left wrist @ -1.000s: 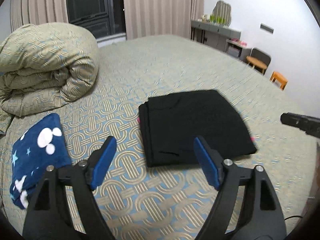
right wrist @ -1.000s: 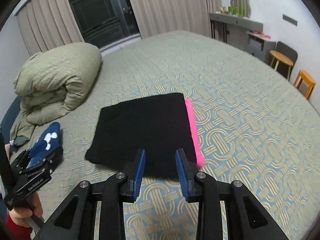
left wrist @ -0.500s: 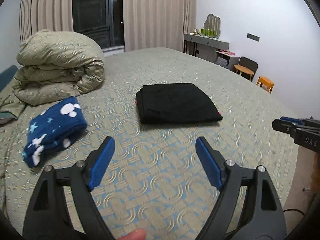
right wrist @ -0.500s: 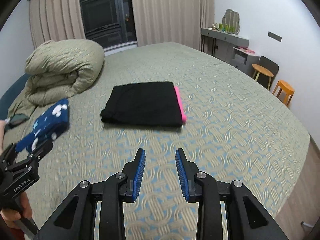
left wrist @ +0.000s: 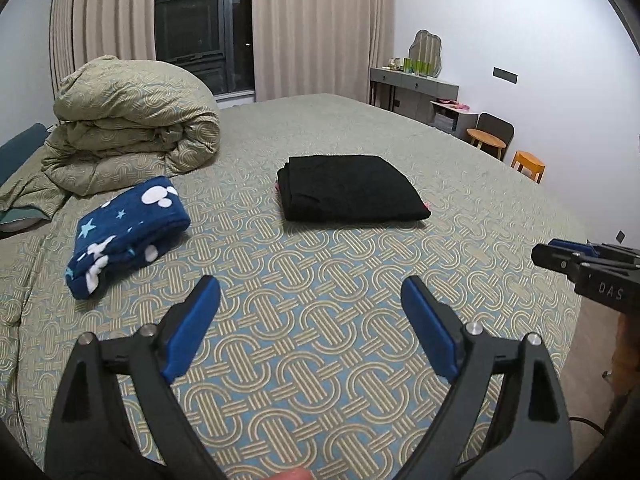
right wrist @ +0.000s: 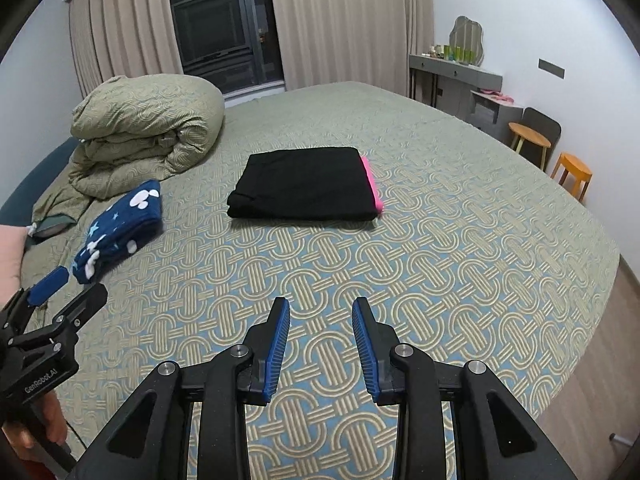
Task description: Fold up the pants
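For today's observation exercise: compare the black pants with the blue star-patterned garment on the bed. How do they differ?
1. The black pants are plain, with a pink edge along one side; the blue garment carries white stars and blobs.
2. The pants form a flat, square stack; the blue garment is a looser, rounder bundle.
3. The pants look larger than the blue garment.
Both lie folded on the bed, untouched.

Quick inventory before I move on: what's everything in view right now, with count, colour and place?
bed cover: one, olive with looped pattern, under everything
black pants: one, folded, pink edge on its right, mid-bed
blue blanket: one, navy with white shapes, folded, left of pants
duvet: one, olive, rolled, far left
stools: two, wood and orange, right wall
grey desk: one, right wall
curtains: beige, flanking a dark window
left gripper: blue pads, opening, nothing between
right gripper: blue pads, apart, empty
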{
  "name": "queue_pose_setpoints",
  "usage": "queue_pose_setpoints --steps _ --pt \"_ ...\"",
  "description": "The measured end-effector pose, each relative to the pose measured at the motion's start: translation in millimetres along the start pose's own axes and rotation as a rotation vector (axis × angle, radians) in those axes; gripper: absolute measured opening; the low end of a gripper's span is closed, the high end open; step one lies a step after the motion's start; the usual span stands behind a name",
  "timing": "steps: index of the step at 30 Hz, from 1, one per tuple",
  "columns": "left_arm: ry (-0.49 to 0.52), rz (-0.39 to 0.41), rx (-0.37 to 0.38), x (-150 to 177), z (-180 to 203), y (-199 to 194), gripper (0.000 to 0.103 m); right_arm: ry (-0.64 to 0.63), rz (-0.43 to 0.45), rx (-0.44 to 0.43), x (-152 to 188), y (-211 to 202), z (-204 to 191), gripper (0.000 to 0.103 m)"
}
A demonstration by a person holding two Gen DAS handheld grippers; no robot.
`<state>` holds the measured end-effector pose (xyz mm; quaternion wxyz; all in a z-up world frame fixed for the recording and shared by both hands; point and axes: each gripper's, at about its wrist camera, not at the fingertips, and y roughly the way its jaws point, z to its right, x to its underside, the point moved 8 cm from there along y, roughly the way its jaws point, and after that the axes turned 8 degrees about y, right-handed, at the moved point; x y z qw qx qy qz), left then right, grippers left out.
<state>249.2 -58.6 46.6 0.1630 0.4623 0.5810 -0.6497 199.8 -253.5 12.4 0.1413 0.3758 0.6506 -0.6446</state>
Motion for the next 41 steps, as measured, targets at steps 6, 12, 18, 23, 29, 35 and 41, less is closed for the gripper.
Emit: queue_pose_setpoints --steps 6,12,18,23,29,35,41 --pt "-0.001 -0.018 -0.017 10.3 3.8 -4.5 0.092 -0.007 -0.008 -0.009 7.0 -0.3 -2.0 0.033" --pt "-0.002 -0.047 -0.028 16.6 4.8 -2.6 0.092 -0.016 -0.026 -0.01 13.9 2.1 -4.0 0.033" --pt "-0.017 -0.044 -0.014 17.2 4.7 -3.8 0.092 -0.012 -0.025 -0.009 16.8 -0.7 -2.0 0.033" --pt "-0.008 -0.041 -0.01 16.7 8.9 -3.9 0.092 -0.003 -0.031 -0.01 17.2 0.1 1.7 0.034" --pt "0.005 -0.042 -0.008 16.0 13.5 -3.6 0.092 -0.002 -0.036 -0.009 18.2 0.9 3.6 0.034" --pt "0.015 -0.038 -0.008 14.6 17.0 -5.4 0.092 -0.006 -0.032 -0.013 17.5 1.3 2.7 0.034" --pt "0.015 -0.04 -0.01 14.5 17.5 -5.0 0.092 -0.014 -0.039 -0.016 17.2 3.1 1.5 0.034"
